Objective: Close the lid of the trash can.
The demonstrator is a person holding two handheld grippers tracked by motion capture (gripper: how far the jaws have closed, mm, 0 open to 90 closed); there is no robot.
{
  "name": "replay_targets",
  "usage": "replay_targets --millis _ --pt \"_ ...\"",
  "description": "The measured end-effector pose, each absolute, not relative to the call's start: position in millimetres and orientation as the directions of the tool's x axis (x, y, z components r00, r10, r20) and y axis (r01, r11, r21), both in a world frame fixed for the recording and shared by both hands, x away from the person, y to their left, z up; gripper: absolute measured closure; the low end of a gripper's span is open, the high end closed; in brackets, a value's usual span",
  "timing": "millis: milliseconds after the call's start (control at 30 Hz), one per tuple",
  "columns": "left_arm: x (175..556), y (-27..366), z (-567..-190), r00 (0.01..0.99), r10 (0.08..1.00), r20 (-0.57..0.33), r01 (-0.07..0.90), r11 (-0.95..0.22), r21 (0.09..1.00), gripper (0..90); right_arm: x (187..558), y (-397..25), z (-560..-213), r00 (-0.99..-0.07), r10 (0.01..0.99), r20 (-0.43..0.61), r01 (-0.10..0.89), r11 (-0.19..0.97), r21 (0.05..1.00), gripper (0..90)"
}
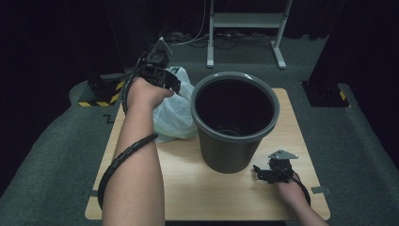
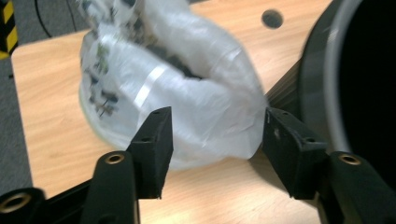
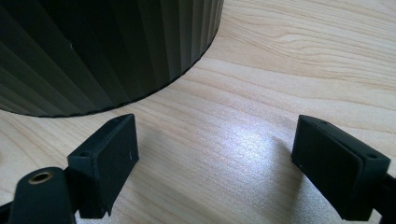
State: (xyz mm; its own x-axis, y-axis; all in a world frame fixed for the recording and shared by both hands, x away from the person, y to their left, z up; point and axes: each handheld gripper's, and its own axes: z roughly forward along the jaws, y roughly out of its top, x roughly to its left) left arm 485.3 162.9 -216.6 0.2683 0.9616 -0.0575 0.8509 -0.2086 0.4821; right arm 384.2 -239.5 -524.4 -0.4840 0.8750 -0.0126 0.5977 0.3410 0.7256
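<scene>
Two grippers are at work over the table (image 1: 188,197). On the left, the left gripper (image 1: 175,81) is raised above the far left part of the table, right over a white plastic bag (image 1: 174,115). In the left gripper view its jaws stand spread, one on each side of the bag (image 2: 187,98) (a crumpled, see-through thing with some print on it), and I cannot tell whether they touch it yet. The bag lies on the wood, just beside the bin (image 1: 234,120) and touching its left wall. The bin, dark grey and ribbed, stands upright in the middle of the table, open at the top. To its right, the right gripper (image 1: 259,172) rests low on the table near the bin's base, jaws wide apart with nothing but bare wood between them.
</scene>
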Motion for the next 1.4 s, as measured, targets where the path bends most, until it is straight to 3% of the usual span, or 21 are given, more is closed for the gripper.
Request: replay_targets --millis 733,1400 --pt "460.1 218.9 -246.3 0.233 0.972 0.037 0.857 -0.223 0.465 23.7 384.8 -238.3 -524.5 -0.48 0.877 -0.011 0.601 0.337 0.725 13.9" --pt "453.0 231.9 -312.7 0.262 0.964 0.052 0.868 -0.259 0.424 14.3 385.0 -238.4 -524.7 -0.48 0.877 -0.013 0.597 0.338 0.728 13.9"
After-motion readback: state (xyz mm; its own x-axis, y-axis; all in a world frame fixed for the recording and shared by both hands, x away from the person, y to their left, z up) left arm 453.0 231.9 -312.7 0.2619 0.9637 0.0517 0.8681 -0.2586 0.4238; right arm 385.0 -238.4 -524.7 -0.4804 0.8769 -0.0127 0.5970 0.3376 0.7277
